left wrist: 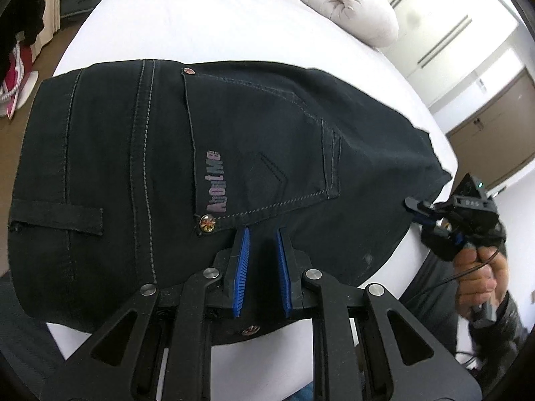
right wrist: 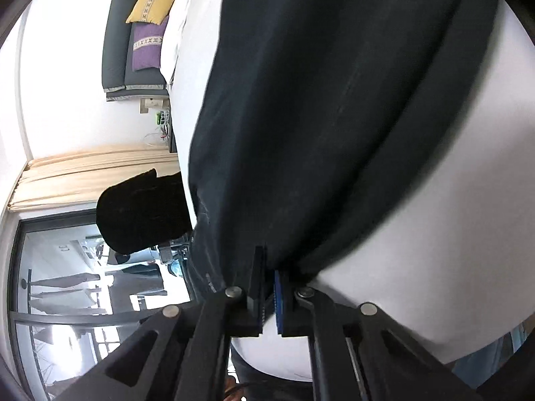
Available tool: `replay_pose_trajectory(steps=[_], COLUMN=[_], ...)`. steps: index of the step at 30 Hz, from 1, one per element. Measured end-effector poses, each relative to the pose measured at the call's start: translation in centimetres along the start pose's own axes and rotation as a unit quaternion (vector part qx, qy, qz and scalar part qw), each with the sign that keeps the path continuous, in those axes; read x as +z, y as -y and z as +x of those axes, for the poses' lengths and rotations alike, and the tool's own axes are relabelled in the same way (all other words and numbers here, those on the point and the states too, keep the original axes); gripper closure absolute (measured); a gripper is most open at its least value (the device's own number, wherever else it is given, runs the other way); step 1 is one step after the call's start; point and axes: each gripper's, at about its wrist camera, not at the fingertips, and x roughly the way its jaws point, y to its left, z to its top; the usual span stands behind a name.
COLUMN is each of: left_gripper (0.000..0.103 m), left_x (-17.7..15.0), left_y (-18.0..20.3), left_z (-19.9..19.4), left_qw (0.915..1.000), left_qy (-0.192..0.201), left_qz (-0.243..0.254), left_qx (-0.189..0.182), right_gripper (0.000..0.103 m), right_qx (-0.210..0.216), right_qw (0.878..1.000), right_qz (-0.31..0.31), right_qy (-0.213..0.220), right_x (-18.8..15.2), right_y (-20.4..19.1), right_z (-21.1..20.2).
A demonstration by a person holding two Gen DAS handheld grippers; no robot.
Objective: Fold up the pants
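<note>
In the left wrist view, our left gripper (left wrist: 262,234) hovers over the pants (left wrist: 200,153) with a clear gap between its blue pads (left wrist: 243,260), so it is released and holding nothing. The pants lie on the white bed (left wrist: 207,16), already doubled leg on leg, back pocket (left wrist: 264,147) up, waistband toward nine o'clock and legs running off toward three o'clock. At four o'clock the right hand (left wrist: 481,267) carries our right gripper (left wrist: 414,207) at the edge of the cloth. A pale duvet (left wrist: 337,3) sits at one o'clock, well apart.

In the right wrist view, our right gripper (right wrist: 269,274) is clenched on the pants (right wrist: 334,100): cloth bunches between the nearly closed fingers and rises away toward twelve o'clock. This frame is blurred, so we judge it is the leg end, perhaps lifted off the bed (right wrist: 418,250). Cushions (right wrist: 150,20) show at ten o'clock.

We judge the lengthwise fold done; folding the legs up toward the waistband is left.
</note>
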Motion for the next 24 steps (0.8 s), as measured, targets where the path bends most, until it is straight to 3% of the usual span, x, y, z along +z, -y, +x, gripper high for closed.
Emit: replay_pose_trajectory(steps=[6, 12, 15, 17, 19, 20, 23, 24], left_gripper=[0.087, 0.087, 0.087, 0.087, 0.087, 0.087, 0.087, 0.087], left_x=[-0.6, -0.6, -0.7, -0.4, 0.9, 1.7, 2.7, 2.7], left_y=[1.7, 2.1, 2.7, 3.3, 4.5, 4.8, 6.5, 6.8], left_z=[0.1, 0.3, 0.1, -0.5, -0.6, -0.6, 1.2, 2.5], left_qw=[0.9987, 0.9993, 0.9991, 0.9989, 0.9989, 0.9989, 0.9986, 0.9984], left_qy=[-0.013, -0.011, -0.005, 0.008, 0.027, 0.032, 0.022, 0.008], left_qz=[0.04, 0.029, 0.027, 0.033, 0.032, 0.031, 0.045, 0.052], left_qx=[0.028, 0.022, 0.032, 0.031, 0.021, 0.016, 0.015, 0.019], right_gripper=[0.1, 0.1, 0.085, 0.077, 0.077, 0.077, 0.099, 0.101], right_qx=[-0.015, -0.002, 0.011, 0.007, 0.004, 0.006, -0.022, -0.02], right_qw=[1.0, 1.0, 1.0, 1.0, 0.999, 0.998, 0.998, 0.998], right_qz=[-0.017, -0.016, -0.009, -0.015, -0.01, 0.0, 0.004, 0.002], right_qy=[0.002, -0.004, -0.009, 0.023, 0.051, 0.061, 0.063, 0.063], right_x=[-1.1, -1.1, -0.3, 0.7, 1.7, 2.2, 2.5, 2.3], right_y=[0.1, 0.9, 0.9, 0.6, 0.9, 1.4, 2.5, 2.8], right_z=[-1.1, -1.4, -1.6, -2.8, -4.1, -4.7, -5.2, -5.3])
